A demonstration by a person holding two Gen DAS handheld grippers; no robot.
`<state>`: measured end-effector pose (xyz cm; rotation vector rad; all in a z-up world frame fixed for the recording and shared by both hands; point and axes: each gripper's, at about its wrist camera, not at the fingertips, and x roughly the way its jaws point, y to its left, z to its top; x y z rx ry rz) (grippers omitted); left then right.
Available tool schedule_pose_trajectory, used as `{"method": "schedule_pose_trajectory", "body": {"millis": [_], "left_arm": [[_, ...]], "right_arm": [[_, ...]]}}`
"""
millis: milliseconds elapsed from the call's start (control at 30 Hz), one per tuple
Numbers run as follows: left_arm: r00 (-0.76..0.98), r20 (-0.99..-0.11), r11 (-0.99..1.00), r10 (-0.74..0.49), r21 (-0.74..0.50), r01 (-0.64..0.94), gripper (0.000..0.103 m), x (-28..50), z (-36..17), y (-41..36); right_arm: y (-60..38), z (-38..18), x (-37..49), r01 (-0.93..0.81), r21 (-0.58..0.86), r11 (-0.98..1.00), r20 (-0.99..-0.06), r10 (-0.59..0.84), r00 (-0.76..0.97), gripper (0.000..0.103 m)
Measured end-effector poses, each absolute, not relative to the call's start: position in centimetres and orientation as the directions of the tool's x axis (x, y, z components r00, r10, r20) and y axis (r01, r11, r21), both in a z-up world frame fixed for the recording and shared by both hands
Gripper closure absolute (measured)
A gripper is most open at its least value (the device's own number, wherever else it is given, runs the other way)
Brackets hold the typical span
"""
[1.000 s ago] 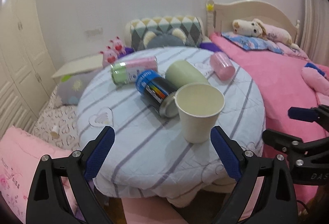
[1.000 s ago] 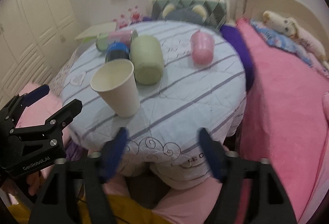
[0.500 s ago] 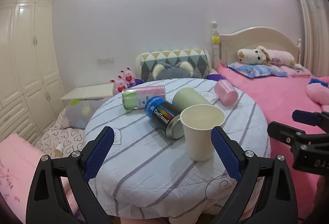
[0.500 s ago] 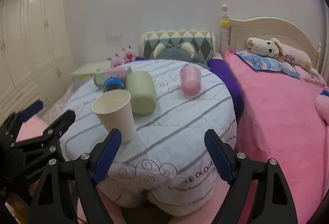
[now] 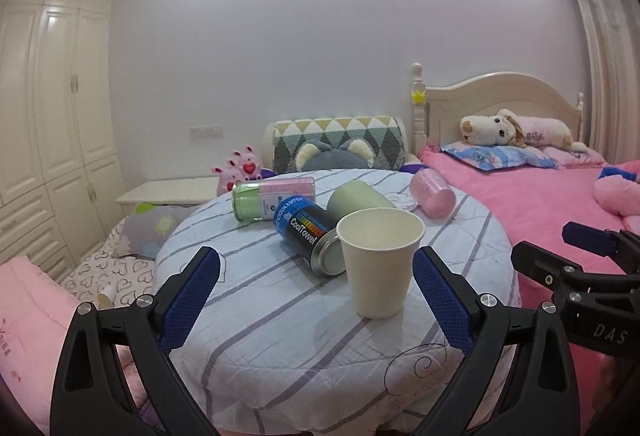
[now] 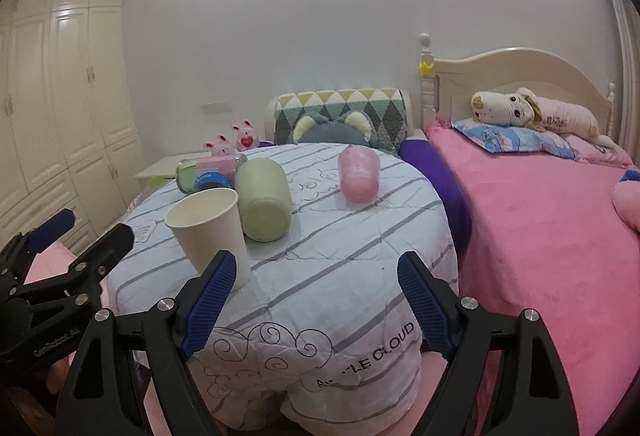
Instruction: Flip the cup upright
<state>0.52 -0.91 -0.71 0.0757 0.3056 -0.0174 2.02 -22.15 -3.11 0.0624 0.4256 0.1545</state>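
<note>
A cream paper cup [image 5: 379, 260] stands upright, mouth up, on the round table with a striped white cloth [image 5: 280, 316]; it also shows in the right wrist view [image 6: 210, 232]. My left gripper [image 5: 316, 296] is open and empty, its blue-padded jaws wide, drawn back from the cup. My right gripper [image 6: 314, 302] is open and empty over the table's near edge, right of the cup. Each gripper shows at the edge of the other's view.
On the table lie a green cup [image 6: 264, 203], a pink cup [image 6: 359, 173], a blue-black can [image 5: 312, 236] and a pink-green canister [image 5: 274, 197]. A pink bed [image 6: 540, 220] stands to the right, a wardrobe [image 5: 48, 115] to the left.
Both grippers have pulled back and tilted up from the table, so the views show more of the wall and room. The paper cup stands where it was.
</note>
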Motion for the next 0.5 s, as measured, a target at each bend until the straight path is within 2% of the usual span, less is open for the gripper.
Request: {"method": "schedule_pose_trajectory", "body": {"millis": [267, 500], "left_arm": [[0.947, -0.32, 0.998, -0.038, 0.028, 0.05, 0.004, 0.73, -1.06, -0.59], [0.944, -0.329, 0.999, -0.016, 0.037, 0.03, 0.004, 0.96, -1.32, -0.49]], "right_arm": [[-21.47, -3.1, 1.21, -0.162, 0.07, 0.984, -0.369, 0.176, 0.912, 0.019], [-21.2, -2.98, 1.14, -0.157, 0.05, 0.986, -0.371, 0.164, 0.914, 0.019]]}}
